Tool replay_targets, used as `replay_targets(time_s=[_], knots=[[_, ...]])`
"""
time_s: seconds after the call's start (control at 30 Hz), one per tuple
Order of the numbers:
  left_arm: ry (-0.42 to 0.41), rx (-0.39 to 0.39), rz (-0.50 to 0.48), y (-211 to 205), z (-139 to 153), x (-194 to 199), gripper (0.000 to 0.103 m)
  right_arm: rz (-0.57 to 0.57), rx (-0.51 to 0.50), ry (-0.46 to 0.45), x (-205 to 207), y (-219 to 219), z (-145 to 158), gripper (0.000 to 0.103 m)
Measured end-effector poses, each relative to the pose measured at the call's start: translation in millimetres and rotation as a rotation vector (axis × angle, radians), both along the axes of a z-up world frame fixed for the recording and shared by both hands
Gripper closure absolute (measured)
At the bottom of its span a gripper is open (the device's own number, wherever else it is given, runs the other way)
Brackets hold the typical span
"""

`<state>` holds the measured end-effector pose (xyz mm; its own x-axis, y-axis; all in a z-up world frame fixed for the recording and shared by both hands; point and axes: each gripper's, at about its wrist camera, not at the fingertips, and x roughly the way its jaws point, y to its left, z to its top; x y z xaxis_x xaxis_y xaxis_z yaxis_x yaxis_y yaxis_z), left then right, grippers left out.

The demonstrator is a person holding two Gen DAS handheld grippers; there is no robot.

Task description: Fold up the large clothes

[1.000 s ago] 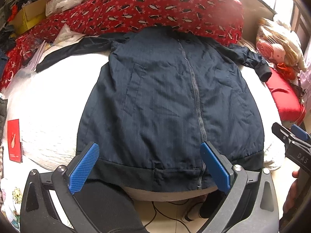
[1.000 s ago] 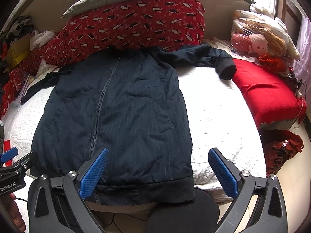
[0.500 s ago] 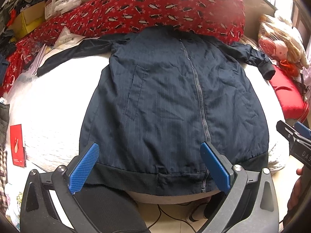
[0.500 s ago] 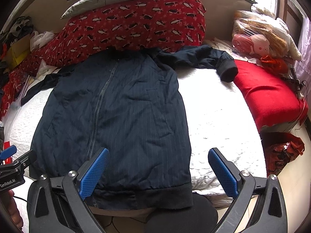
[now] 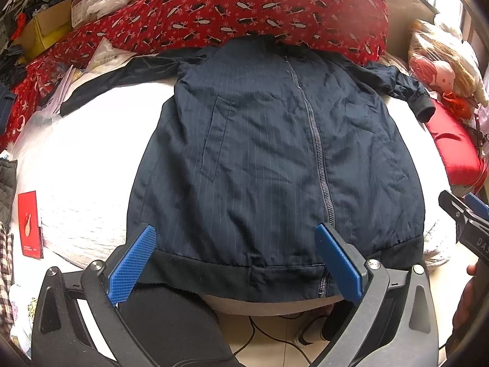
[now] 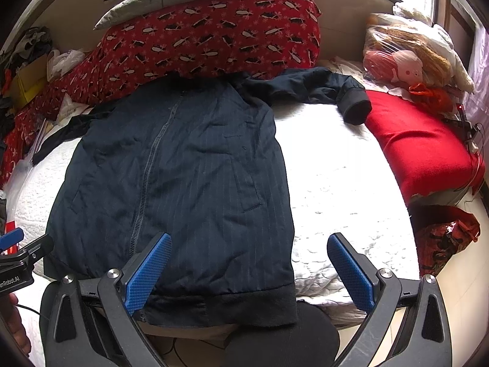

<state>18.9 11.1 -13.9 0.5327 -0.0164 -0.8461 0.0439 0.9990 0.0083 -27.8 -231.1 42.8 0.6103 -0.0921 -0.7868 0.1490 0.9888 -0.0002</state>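
From where I steer, the jacket (image 5: 275, 159) lies flat and zipped on the white bed (image 6: 336, 183), front up, its long axis running straight away from me: dark ribbed hem (image 5: 244, 278) at the near edge, collar tucked against the red patterned pillow (image 5: 244, 9) at the far end. Both tools hang just short of that hem, holding nothing. My left gripper (image 5: 235, 263) has its blue pads wide apart over the hem's left-to-middle stretch, with the zipper (image 5: 318, 159) near its right pad. My right gripper (image 6: 250, 272) is equally spread over the hem's right corner (one pad above cloth, the other above bare bedding). Each sleeve runs out sideways; the right sleeve (image 6: 321, 88), ending in a dark ribbed cuff, is nearer my right tool, so I judge that side folds first. The cloth looks thin, pinstriped, slightly crinkled and likely slippery.
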Motion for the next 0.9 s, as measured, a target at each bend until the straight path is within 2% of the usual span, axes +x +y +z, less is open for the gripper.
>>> replay_targets(time_s=[0.9], knots=[[0.025,-0.003,-0.027,-6.5,-4.8,13.4,0.000,0.000,0.010,0.029,9.6,-0.6,-8.6,0.001]])
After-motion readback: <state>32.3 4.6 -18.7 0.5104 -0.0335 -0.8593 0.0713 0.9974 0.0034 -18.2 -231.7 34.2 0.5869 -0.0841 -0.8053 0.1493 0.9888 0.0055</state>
